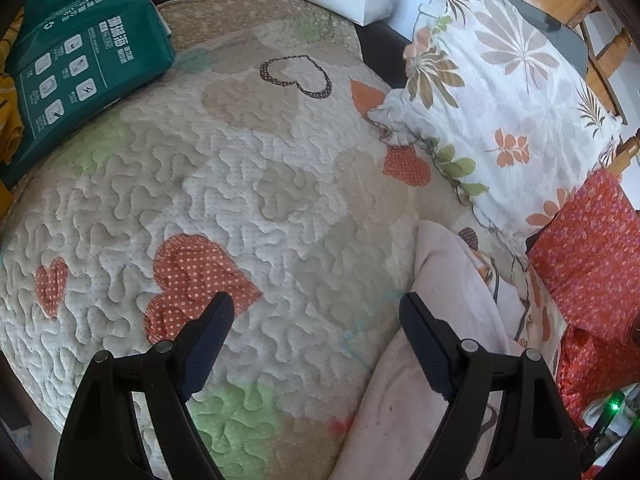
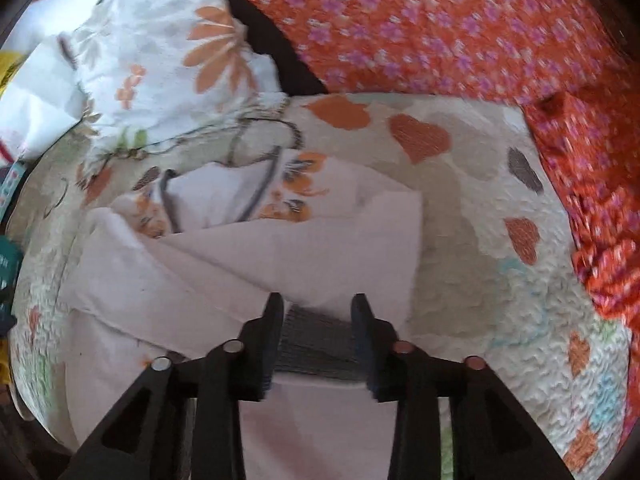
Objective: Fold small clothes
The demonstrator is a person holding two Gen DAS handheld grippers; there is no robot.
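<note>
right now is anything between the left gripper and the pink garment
Nothing visible. The left gripper hangs open over bare quilt, and the pink garment lies just beside its right finger with no object between.

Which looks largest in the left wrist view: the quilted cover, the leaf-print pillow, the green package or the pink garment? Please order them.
1. quilted cover
2. leaf-print pillow
3. green package and pink garment: similar; the garment is nearer and partly cut off, so I do not rank them.

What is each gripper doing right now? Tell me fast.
Left gripper: open, holding nothing, over the quilt.
Right gripper: part closed around the grey cuff of the pale pink garment; firm grip cannot be told.
</note>
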